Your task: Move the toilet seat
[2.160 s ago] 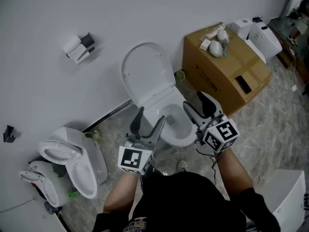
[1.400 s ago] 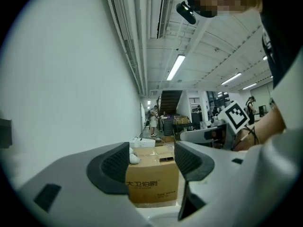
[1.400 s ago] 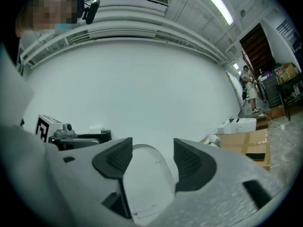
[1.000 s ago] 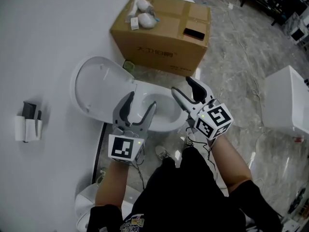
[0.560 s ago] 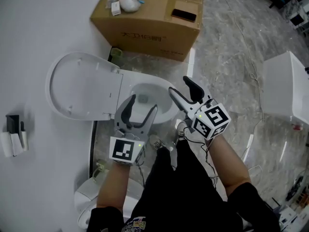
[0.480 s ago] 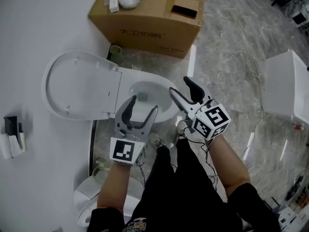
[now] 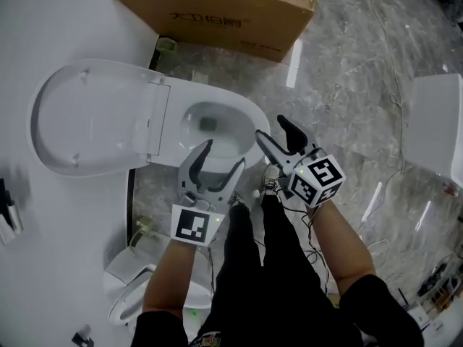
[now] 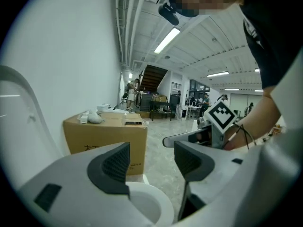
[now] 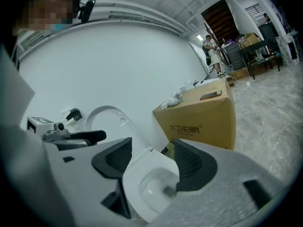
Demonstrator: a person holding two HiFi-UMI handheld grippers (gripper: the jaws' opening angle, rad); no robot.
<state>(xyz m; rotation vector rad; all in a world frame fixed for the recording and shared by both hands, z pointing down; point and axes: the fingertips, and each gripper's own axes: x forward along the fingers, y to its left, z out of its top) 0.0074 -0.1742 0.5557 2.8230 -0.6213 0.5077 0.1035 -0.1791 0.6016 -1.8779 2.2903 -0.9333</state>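
Grey-fingered, the left gripper (image 7: 223,157) hovers over the front rim of the white ceramic toilet bowl (image 7: 189,121), jaws spread with nothing between them. The right gripper (image 7: 271,127) hangs just beside the bowl's right edge, equally spread and empty. The white oval plastic toilet seat (image 7: 94,118) stands raised against the white wall (image 7: 43,20). A brown cardboard box (image 7: 217,9) sits beyond the bowl. As half a second ago, the seat stays raised and untouched.

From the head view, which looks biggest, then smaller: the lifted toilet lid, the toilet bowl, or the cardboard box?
1. toilet lid and cardboard box: about alike, but the box is cut off at the picture's top edge, so I can't rank them.
2. toilet bowl: smallest.
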